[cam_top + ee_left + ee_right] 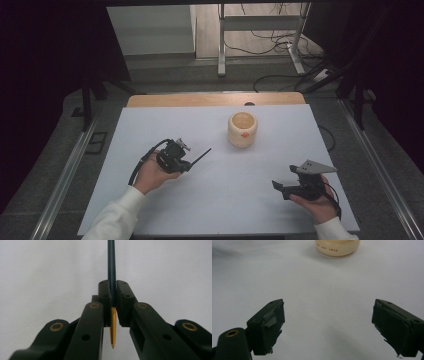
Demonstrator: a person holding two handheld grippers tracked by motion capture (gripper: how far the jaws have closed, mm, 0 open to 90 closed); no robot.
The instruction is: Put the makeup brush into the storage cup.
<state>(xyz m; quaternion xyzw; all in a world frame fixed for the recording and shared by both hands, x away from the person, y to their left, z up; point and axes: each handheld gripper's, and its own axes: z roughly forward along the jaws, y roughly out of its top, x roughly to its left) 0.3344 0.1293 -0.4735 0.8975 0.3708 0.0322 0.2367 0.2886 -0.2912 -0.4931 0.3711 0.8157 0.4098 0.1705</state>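
Observation:
A person's left hand holds my left gripper (190,163) over the left middle of the white table sheet (210,210). Its jaws are shut on a thin dark pencil (201,155) that sticks out towards the upper right. In the left gripper view the pencil (111,262) is pinched between the two pads of my left gripper (113,286), its yellow sharpened tip pointing back at the camera. My right gripper (284,178) rests near the right front, held in the person's right hand. In the right gripper view, that gripper (328,325) stands open with nothing between its jaws.
A cream-coloured cup (242,129) with an orange mark stands upright at the back middle of the sheet, and its base (337,246) lies ahead of the right gripper. A wooden table edge (215,99) runs along the back. Beyond it, cables and a metal frame (260,35) are on the floor.

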